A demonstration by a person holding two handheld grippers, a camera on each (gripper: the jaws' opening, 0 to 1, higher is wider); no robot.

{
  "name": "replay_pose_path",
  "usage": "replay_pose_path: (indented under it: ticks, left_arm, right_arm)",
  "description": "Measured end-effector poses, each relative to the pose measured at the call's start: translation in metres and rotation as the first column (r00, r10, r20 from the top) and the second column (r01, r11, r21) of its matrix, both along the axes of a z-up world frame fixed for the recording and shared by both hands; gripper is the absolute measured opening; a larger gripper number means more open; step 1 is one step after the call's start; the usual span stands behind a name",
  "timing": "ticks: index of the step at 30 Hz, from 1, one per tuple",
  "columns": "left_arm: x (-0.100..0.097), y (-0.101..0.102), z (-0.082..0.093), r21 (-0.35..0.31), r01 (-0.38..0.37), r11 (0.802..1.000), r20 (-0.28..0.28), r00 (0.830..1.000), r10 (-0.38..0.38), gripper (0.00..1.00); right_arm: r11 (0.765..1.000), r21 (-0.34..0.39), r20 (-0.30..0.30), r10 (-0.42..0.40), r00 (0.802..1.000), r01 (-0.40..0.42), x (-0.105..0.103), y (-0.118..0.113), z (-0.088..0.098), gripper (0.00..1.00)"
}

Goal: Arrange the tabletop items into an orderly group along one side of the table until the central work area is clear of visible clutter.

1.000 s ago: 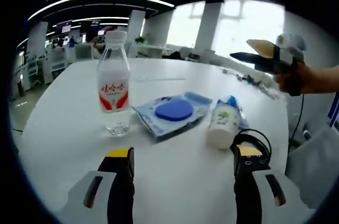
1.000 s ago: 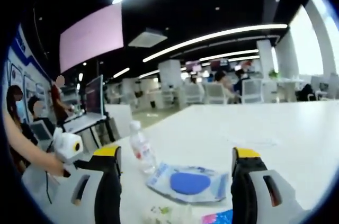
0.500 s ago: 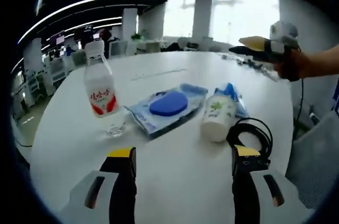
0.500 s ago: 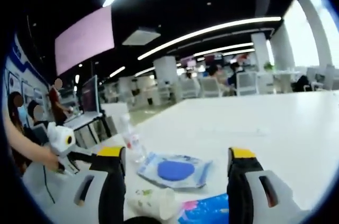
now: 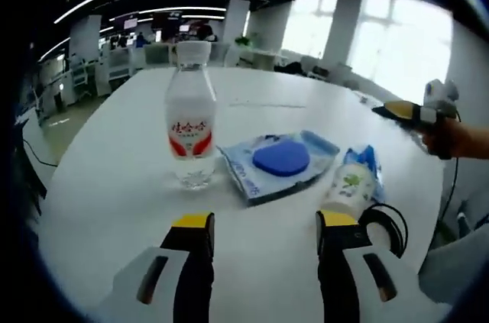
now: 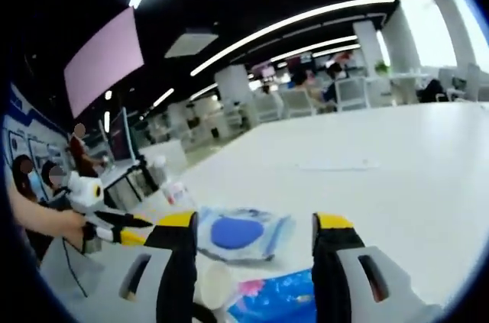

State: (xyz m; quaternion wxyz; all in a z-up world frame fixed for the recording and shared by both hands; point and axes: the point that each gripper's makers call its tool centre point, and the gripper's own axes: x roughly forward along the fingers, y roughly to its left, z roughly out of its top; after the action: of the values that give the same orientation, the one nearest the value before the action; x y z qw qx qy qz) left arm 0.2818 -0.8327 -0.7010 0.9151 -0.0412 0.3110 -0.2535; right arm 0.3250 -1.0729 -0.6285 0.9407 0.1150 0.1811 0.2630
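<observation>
Water bottle (image 5: 190, 124) stands upright on the white surface (image 5: 99, 185), beside a blue pouch (image 5: 279, 161) lying flat; a small white bottle (image 5: 350, 185) lies past it, near a black cable (image 5: 386, 224). Left tongs (image 5: 263, 227) hang open, gripping nothing. Right tongs (image 6: 252, 225) likewise open, above the pouch (image 6: 241, 233).

Black, yellow-tipped jaws on grey grippers (image 5: 263, 224)

Bottle (image 6: 174, 192) blurred, perhaps half hidden
</observation>
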Motion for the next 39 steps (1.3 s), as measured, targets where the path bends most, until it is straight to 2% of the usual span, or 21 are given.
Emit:
replay_pose_path:
  ticks: [4,11,15,24,29,34,37,39]
  left_arm:
    - [0.005,-0.009,0.0,0.005,-0.008,1.0,-0.008,1.0,0.008,0.48]
    - [0.018,-0.016,-0.012,0.018,-0.019,1.0,-0.045,0.999,0.019,0.46]
    - [0.025,-0.022,-0.015,-0.028,-0.054,0.998,-0.075,0.996,0.052,0.44]
    - [0.036,-0.019,-0.028,0.015,-0.099,0.995,-0.102,0.99,0.1,0.43]
    - [0.045,-0.017,-0.029,0.015,-0.129,0.992,-0.102,0.986,0.13,0.43]
    - [0.049,-0.018,-0.036,0.026,-0.137,0.99,-0.117,0.983,0.139,0.42]
    - [0.048,-0.021,-0.04,0.012,-0.139,0.99,-0.137,0.981,0.139,0.39]
    - [0.048,-0.021,-0.043,0.027,-0.137,0.99,-0.137,0.981,0.14,0.38]
  right_arm:
    - [1.0,0.013,-0.028,-0.003,1.0,0.003,0.009,0.0,-0.007,0.56]
    - [1.0,0.016,-0.084,-0.024,0.996,0.026,0.022,-0.004,-0.025,0.54]
    - [0.998,0.027,-0.178,-0.048,0.983,0.054,0.026,-0.006,-0.044,0.51]
    - [0.999,0.004,-0.247,-0.034,0.969,0.036,0.039,0.007,-0.071,0.47]
    - [0.999,-0.039,-0.263,-0.016,0.965,0.006,0.047,0.016,-0.086,0.37]
    - [0.998,-0.055,-0.311,-0.012,0.95,-0.006,0.053,0.024,-0.104,0.35]
    - [0.994,-0.109,-0.329,-0.038,0.944,0.002,0.053,0.018,-0.116,0.28]
    - [0.995,-0.097,-0.339,-0.037,0.94,0.004,0.054,0.017,-0.12,0.26]
